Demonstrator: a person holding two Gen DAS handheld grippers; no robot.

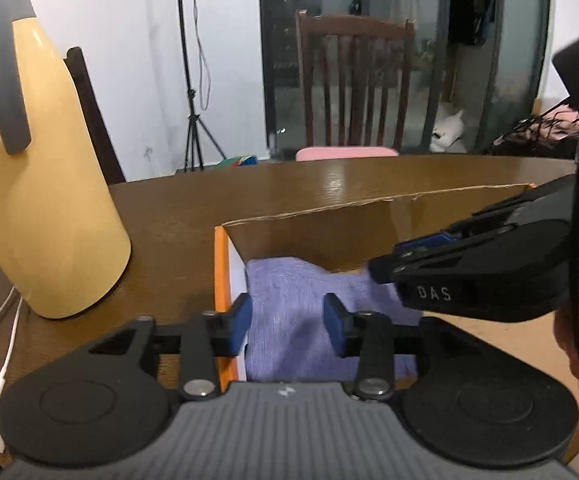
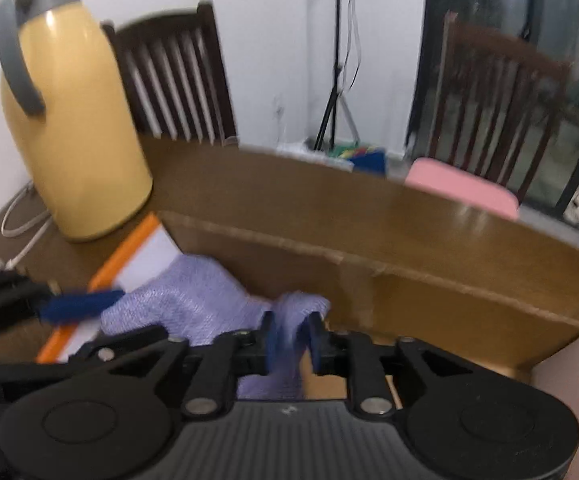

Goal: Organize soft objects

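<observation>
Two hand-held tongs reach down into an open cardboard box (image 1: 329, 236) that sits on a brown wooden table (image 1: 193, 216). A lilac towel (image 1: 289, 312) lies inside the box, bunched toward the left wall, directly below and ahead of both tools.

The left gripper (image 1: 287, 326) has its blue pads spread apart. The towel lies beneath the gap and neither pad presses on it, so this tool holds nothing.

The right gripper (image 2: 291, 340) is narrowly parted, with a raised fold of towel standing between its pads. The picture is blurred, so it is hard to say whether the pads pinch the fold or have let go; they appear to touch the cloth on both sides.

The step in hand looks like releasing the towel into the box. To do it well, the right tool should widen until the fold drops clear, then both should lift straight up so no loop of cloth catches a pad and drags out over the rim.

A yellow thermos jug (image 1: 45, 184) stands on the table just left of the box, close enough to knock on a sideways exit.
</observation>
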